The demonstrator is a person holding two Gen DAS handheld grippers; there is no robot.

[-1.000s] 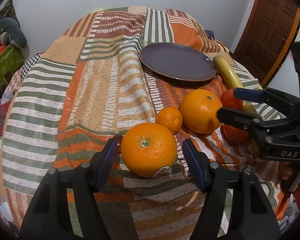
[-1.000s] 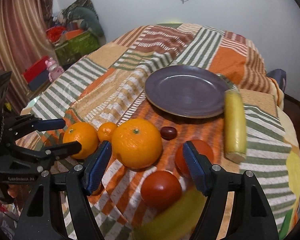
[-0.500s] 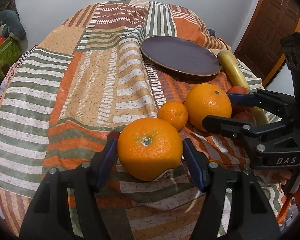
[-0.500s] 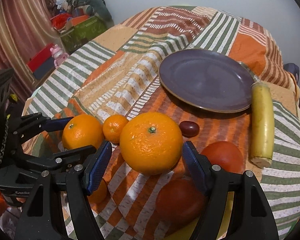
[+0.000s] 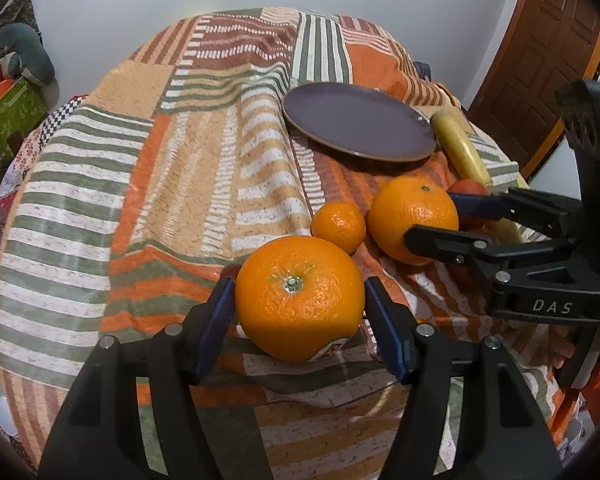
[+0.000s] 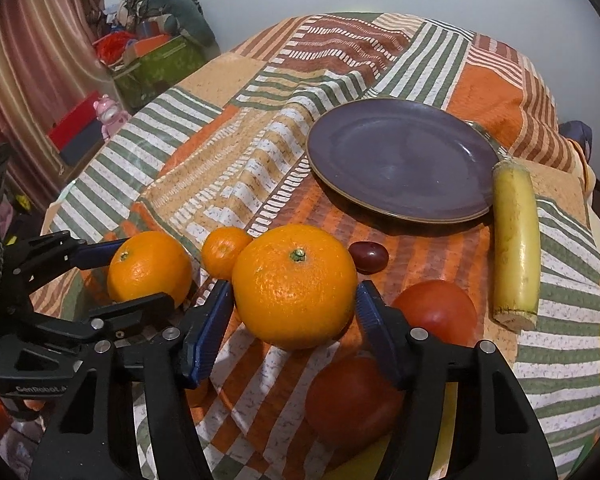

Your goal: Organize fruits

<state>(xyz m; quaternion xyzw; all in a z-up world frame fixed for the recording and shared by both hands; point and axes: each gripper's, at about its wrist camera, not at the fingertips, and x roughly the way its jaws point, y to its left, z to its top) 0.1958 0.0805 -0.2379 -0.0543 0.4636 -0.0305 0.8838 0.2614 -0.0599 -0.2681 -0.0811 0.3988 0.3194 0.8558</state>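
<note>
Now both tongs pinch oranges: left tongs (image 5: pixel 298 300) the stickered orange (image 5: pixel 298 298), right tongs (image 6: pixel 294 300) the large orange (image 6: pixel 294 286).

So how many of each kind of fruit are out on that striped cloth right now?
Large oranges: 2
Small mandarin: 1
Red tomatoes: 2
Yellow banana: 1 in full view; a second yellow shape at the bottom edge is too cut off to count
Dark grape: 1
Total: 7 fruits
</note>
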